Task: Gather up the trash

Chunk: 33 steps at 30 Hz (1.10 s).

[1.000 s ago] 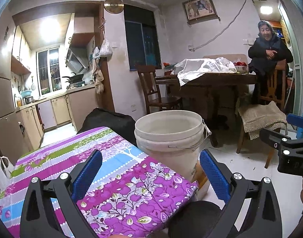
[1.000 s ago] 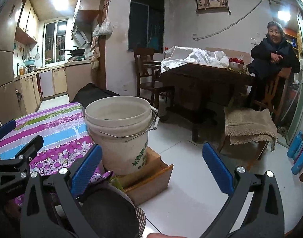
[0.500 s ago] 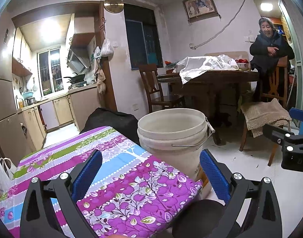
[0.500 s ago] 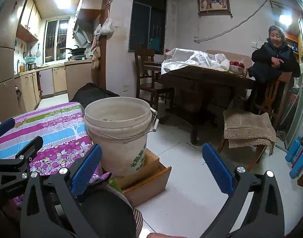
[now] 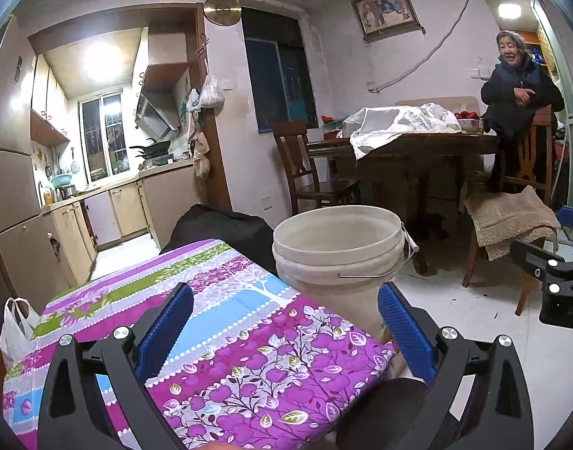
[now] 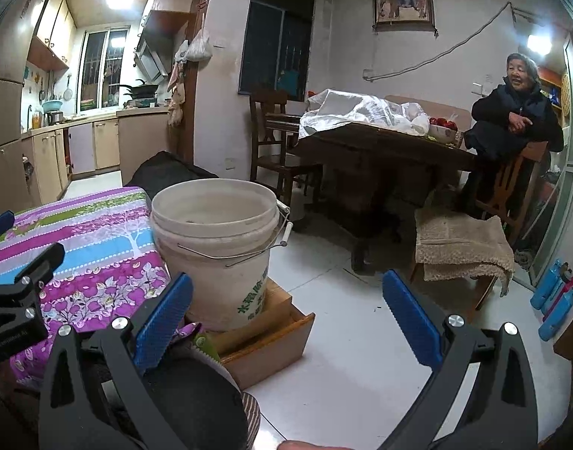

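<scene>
- Left tongs (image 5: 284,332): spread wide, nothing between the blue pads, poised above the flowered cloth (image 5: 196,322) covering the bench.
- Right tongs (image 6: 286,317): likewise spread and empty, aimed past the pail toward open floor (image 6: 361,337).
- White pail (image 6: 211,251) (presumed trash receptacle): upright on a shallow wooden drawer-like box (image 6: 271,337), just beside the bench edge, wire handle hanging down its side.
- Pail contents: a small dark speck or two visible low inside from the right wrist view; otherwise apparently near empty, though bottom not fully shown.
- Trash to collect: none identifiable on the cloth; a few dark specks on the floor near the towel-draped chair (image 5: 511,225), too small to name.
- Judged progress: early; no item gripped, pail barely filled, search for litter apparently the step in hand.
- Remaining: locating pieces, gripping each, dropping into the pail.
- Bystander: seated person (image 6: 511,120) at the dining table (image 6: 380,142), well apart.
</scene>
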Each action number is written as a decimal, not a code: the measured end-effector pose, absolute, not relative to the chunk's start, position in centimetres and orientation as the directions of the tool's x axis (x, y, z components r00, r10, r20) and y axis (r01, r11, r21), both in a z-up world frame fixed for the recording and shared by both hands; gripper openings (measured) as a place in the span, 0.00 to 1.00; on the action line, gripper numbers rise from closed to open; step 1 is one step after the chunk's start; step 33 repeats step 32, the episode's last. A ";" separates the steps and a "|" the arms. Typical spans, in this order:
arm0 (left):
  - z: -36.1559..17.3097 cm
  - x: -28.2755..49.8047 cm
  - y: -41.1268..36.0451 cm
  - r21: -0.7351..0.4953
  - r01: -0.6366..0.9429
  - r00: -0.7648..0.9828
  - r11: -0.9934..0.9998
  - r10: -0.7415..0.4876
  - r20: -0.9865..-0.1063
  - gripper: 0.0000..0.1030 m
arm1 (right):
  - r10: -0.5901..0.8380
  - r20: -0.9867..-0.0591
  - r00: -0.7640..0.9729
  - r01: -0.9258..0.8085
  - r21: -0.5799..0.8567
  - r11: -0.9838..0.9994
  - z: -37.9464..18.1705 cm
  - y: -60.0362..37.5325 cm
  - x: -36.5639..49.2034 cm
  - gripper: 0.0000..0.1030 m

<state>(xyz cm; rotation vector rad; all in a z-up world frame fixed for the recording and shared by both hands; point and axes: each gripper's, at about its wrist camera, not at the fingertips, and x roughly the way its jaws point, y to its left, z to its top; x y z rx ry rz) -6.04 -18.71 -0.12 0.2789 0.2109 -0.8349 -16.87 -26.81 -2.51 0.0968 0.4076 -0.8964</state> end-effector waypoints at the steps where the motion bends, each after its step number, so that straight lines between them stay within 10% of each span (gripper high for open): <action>1: -0.1 -6.0 -18.7 0.160 0.752 0.655 0.640 -0.697 -0.292 0.95 | -0.740 -0.387 0.550 0.777 -0.090 0.624 -2.6 -26.9 -16.9 0.95; 33: -0.5 -4.9 -19.2 0.100 0.751 0.637 0.652 -0.677 -0.370 0.95 | -0.723 -0.416 0.551 0.771 -0.076 0.632 -3.6 -27.5 -16.7 0.95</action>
